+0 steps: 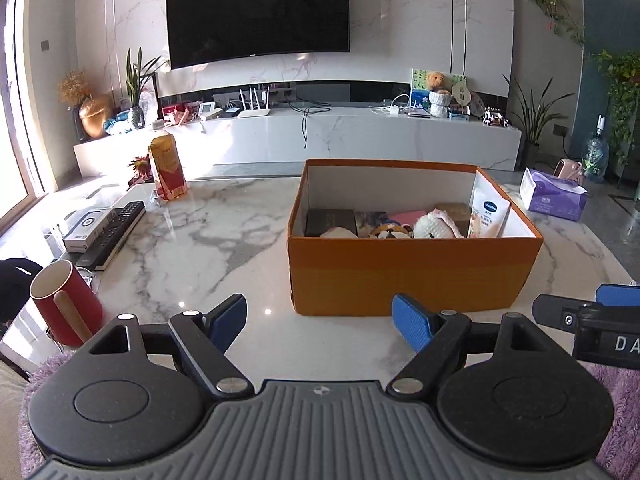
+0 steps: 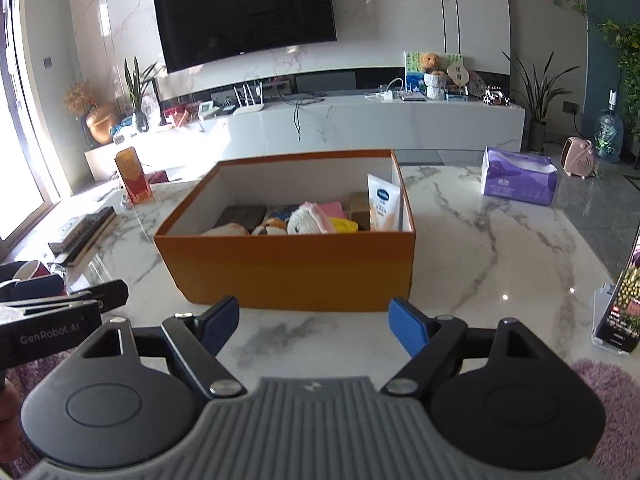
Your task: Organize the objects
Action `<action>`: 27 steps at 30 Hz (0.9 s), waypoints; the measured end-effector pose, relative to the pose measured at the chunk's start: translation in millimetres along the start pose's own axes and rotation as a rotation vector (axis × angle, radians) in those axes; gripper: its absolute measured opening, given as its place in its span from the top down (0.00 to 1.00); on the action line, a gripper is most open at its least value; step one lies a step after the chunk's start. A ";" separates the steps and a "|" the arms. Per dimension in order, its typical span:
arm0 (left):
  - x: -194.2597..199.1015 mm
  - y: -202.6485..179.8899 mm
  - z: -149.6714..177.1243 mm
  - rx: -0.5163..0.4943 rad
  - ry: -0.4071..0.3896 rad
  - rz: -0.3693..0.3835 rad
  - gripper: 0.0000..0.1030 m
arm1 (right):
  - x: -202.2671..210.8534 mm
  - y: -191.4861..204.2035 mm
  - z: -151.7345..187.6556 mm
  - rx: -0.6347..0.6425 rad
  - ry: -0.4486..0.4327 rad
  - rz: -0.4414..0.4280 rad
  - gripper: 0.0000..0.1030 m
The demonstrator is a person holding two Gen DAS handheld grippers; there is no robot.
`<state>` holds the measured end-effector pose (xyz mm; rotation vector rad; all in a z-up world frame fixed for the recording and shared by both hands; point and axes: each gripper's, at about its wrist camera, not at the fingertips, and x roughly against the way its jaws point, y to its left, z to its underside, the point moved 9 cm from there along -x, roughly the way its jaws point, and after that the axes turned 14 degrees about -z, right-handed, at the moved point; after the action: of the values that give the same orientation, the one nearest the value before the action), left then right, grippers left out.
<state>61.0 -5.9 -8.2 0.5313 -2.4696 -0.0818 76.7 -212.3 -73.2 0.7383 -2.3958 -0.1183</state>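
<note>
Both tools, left tool (image 1: 320,322) and right tool (image 2: 314,322), were spread and empty. Risk: reaching toward the box (image 1: 412,268) at centre frame could shove it across the smooth worktop (image 1: 208,236).

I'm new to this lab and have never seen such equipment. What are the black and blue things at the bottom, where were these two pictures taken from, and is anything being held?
They are handheld grippers, one in each of a person's hands, each carrying its own camera looking forward along its blue-padded fingers. One picture comes from the left gripper, the other from the right gripper. Both are open and hold nothing. On the marble table ahead stands an orange box holding a lotion tube, soft toys and small boxes. Around it are a red mug, a remote and a purple tissue pack.
</note>
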 end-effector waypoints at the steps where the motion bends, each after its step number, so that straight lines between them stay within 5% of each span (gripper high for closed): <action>1: 0.8 -2.8 5.8 -0.010 0.001 -0.002 0.08 | -2.2 -0.7 5.5 0.001 0.014 0.008 0.19; 27: -13.8 -14.6 21.5 -0.052 0.062 0.027 0.08 | -31.0 3.7 28.4 0.020 0.119 0.014 0.18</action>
<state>63.9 -15.3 -35.9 0.4713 -2.4068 -0.1168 78.3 -195.2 -111.7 0.7170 -2.2916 -0.0438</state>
